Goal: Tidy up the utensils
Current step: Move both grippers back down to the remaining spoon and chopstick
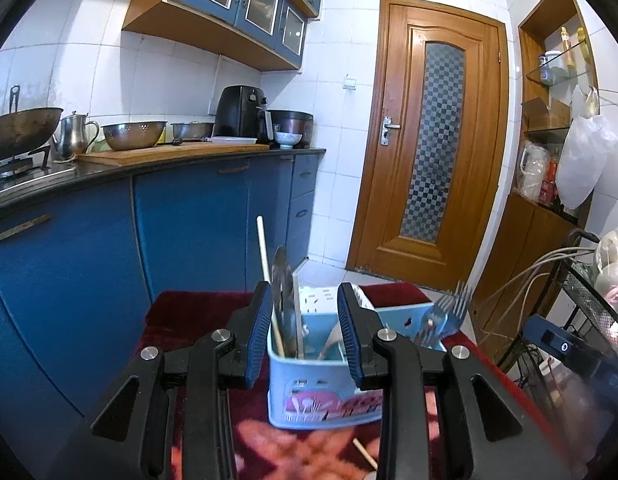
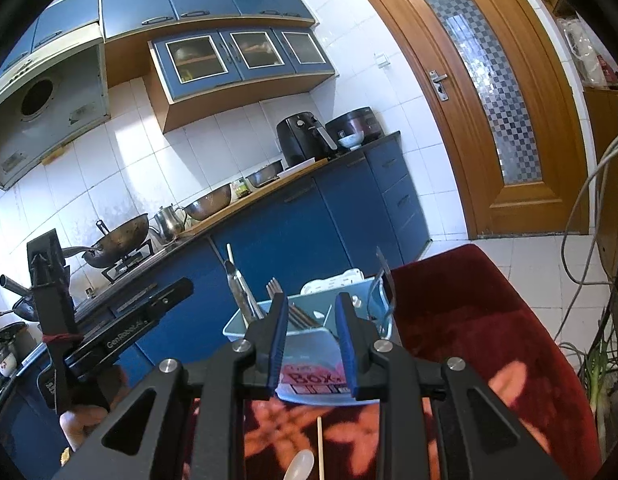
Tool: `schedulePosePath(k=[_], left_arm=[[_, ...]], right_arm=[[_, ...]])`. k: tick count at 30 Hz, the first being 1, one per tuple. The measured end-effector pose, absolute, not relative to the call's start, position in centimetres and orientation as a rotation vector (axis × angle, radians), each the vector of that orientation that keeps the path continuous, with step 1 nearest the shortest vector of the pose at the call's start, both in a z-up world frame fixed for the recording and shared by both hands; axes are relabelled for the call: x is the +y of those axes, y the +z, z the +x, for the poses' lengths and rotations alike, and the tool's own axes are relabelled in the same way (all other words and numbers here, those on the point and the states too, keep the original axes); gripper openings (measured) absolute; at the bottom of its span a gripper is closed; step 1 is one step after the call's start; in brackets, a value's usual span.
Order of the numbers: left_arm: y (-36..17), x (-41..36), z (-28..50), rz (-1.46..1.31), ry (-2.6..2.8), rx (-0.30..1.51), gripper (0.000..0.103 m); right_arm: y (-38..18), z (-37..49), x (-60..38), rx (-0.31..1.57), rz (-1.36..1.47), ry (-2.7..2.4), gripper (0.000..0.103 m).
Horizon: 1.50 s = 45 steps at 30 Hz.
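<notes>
Light blue utensil box [image 1: 309, 396] on a red flowered cloth [image 1: 181, 320] over the desk, just ahead of both grippers. In the left wrist view, left gripper [image 1: 307, 334] with fingers [image 1: 256, 334] parted, nothing between the pads; near corner of the box framed in the gap behind them, not touched. In the right wrist view, right gripper [image 2: 313, 344] likewise parted and empty, fingers [image 2: 279, 344] apart from the box [image 2: 309, 344], whose front label shows through the gap.

Counted in the box: one pale chopstick [image 1: 269, 280] leaning upright in the left compartment, one flat metal blade or spatula [image 1: 284, 304] beside it, one white spoon handle [image 1: 329, 344] half sunk in the middle. A bunch of forks [image 1: 441, 320] in the right compartment, tines up; at least three, exact number not readable where they overlap. From the right wrist view, a darker bundle of flat handles [image 2: 303, 316] in the middle section, count not clear.

On the cloth before the box: one loose chopstick [image 2: 320, 448] and one white plastic spoon [image 2: 301, 464], both cut off by the lower edge of the picture. Only a short end of that chopstick [image 1: 365, 454] visible in the left wrist view.

Lower part of the box hidden behind the gripper bodies in both views. At the left of the right wrist view, the other handheld rig [image 2: 121, 332], with part of a hand [image 2: 85, 420] below it, blurred. Cloth pattern near the lens out of focus.
</notes>
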<state>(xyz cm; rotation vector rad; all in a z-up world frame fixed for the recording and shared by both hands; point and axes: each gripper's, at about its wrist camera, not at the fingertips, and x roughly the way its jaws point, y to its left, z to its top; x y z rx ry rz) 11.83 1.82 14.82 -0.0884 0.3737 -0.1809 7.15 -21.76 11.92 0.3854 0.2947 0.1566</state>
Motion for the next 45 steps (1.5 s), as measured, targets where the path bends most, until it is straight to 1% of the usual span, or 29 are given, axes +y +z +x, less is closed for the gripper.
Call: schedulePosePath(k=[14, 18, 35, 45], left_arm=[[12.4, 1.7, 7.3, -0.085, -0.185, 0.48, 0.034], [11.0, 1.5, 6.2, -0.088, -0.189, 0.529, 0.034], [4.3, -0.4, 5.8, -0.105, -0.241, 0.769, 0.034], [2.1, -2.3, 5.2, -0.053, -0.265, 0.853, 0.034]], right_arm=[[10.1, 3.5, -21.8, 0.382, 0.374, 0.119, 0.029], [9.2, 2.8, -21.8, 0.411, 0.367, 0.112, 0.032], [4.3, 1.7, -22.6, 0.548, 0.375, 0.079, 0.033], [2.7, 1.7, -23.3, 0.59, 0.387, 0.064, 0.033]])
